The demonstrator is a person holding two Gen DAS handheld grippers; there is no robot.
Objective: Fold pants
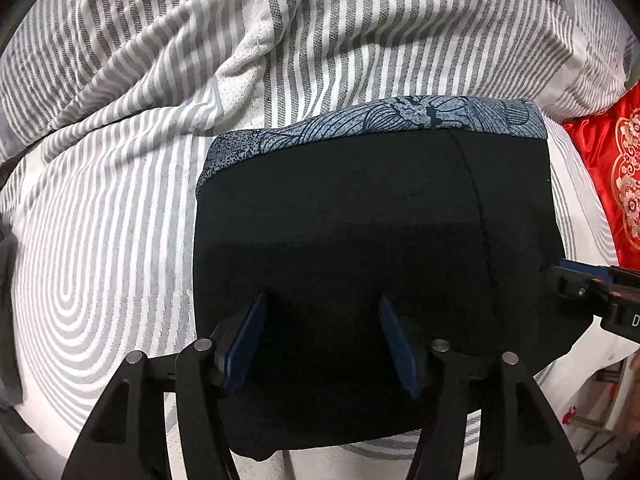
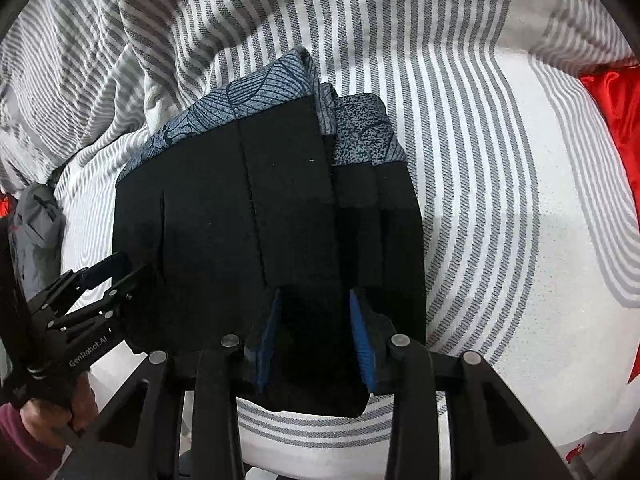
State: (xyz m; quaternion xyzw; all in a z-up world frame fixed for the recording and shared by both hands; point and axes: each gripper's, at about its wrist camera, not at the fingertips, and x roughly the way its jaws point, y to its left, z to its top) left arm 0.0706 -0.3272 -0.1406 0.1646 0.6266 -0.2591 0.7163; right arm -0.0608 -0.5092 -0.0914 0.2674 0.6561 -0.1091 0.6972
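Observation:
The folded black pants, with a blue patterned band along the far edge, lie flat on the striped bed. My left gripper points down over their near part. Its jaws stand apart, and the blue pads do not press on the cloth. In the right wrist view the left gripper sits at the pants' left edge. My right gripper is at the near right part of the pants, with black cloth bunched between its blue pads. In the left wrist view the right gripper shows at the pants' right edge.
A rumpled grey-and-white striped duvet fills the far side of the bed. A red embroidered cushion lies to the right. A grey garment lies at the left. A hand holds the left gripper.

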